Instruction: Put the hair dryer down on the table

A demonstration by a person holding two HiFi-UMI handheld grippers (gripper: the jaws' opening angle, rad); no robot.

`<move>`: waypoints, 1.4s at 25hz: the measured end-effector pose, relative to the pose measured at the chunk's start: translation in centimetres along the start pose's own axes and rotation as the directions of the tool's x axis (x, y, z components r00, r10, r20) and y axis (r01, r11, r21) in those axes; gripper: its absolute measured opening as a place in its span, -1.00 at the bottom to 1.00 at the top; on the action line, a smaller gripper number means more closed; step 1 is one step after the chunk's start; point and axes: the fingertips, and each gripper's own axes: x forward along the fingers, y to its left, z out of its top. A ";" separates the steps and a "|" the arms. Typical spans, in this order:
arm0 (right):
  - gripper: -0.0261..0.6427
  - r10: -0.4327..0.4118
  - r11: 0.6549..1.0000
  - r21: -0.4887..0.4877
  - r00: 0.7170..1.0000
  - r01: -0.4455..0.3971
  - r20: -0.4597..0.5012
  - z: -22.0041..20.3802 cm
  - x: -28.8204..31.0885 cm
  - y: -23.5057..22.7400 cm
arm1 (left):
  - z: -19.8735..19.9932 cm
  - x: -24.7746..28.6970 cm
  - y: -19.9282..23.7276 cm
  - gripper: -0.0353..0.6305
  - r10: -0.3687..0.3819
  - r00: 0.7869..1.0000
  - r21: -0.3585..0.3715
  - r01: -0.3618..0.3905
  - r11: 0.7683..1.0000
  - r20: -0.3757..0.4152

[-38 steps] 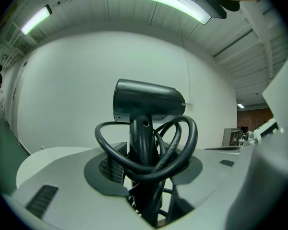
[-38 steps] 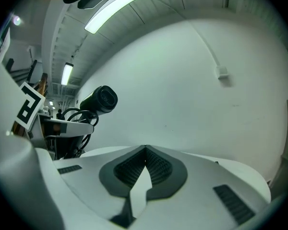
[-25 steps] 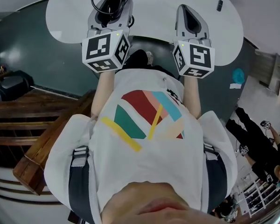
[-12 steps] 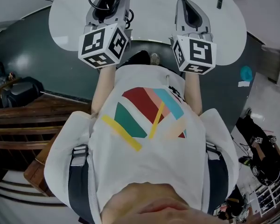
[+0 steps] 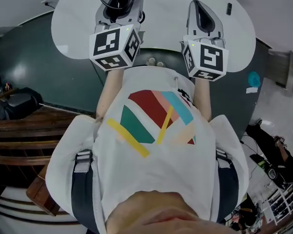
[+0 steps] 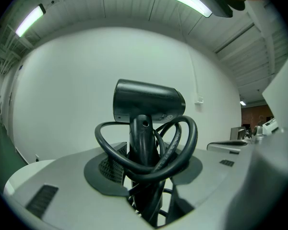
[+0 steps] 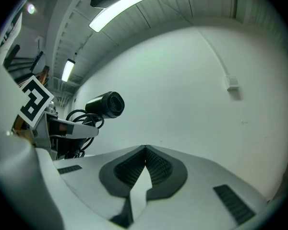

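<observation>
Left gripper view, mid-frame: a black dryer (image 6: 146, 107), body uppermost and roughly level, pinched by its handle between the pads of the left tongs (image 6: 145, 170). Looped round that handle, just above the pads, a thick cord (image 6: 185, 138) in several slack coils.

Head view, top edge, left of centre: the same dryer aloft over the white round surface (image 5: 161, 18), apparently clear of it. Further right in that frame, the right tongs (image 5: 198, 5), pressed together at the tips, pinching nothing, well apart from the dryer.

Judged step: carrying over the surface, set-down not yet begun.

Next, most likely: lower toward a bare patch of the surface, tip the dryer until body and handle rest flat, then spread the left tongs and back off along the handle. Worth watching: coils snagging on the tips during withdrawal.
</observation>
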 end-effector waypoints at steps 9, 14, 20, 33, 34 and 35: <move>-0.89 -0.021 0.999 -0.028 1.000 0.021 0.003 0.3 0.9 1.1 | 0.0 0.4 1.5 -0.22 -0.010 1.000 0.006 0.010 1.000 0.004; -0.89 -0.029 0.999 -0.045 1.000 0.029 -0.008 0.1 1.2 1.2 | -0.2 0.8 1.8 -0.22 -0.014 1.000 0.005 0.014 1.000 0.004; -0.89 -0.038 0.998 -0.050 0.999 0.036 -0.024 -0.3 1.6 1.7 | -0.6 1.1 2.5 -0.22 -0.014 1.000 0.024 0.015 1.000 -0.009; -0.89 -0.059 0.997 -0.045 0.998 0.058 -0.032 0.1 2.0 2.3 | -3.6 4.3 5.0 -0.22 -0.019 0.989 0.032 0.024 0.999 -0.148; -0.89 -0.063 0.997 -0.042 0.997 0.061 -0.034 0.0 2.0 2.2 | -4.2 4.6 5.3 -0.22 -0.017 0.986 0.032 0.022 0.999 -0.164; -0.89 -0.066 0.997 -0.040 0.997 0.065 -0.036 -0.1 2.0 2.2 | -4.7 4.8 5.5 -0.22 -0.016 0.983 0.030 0.021 0.999 -0.181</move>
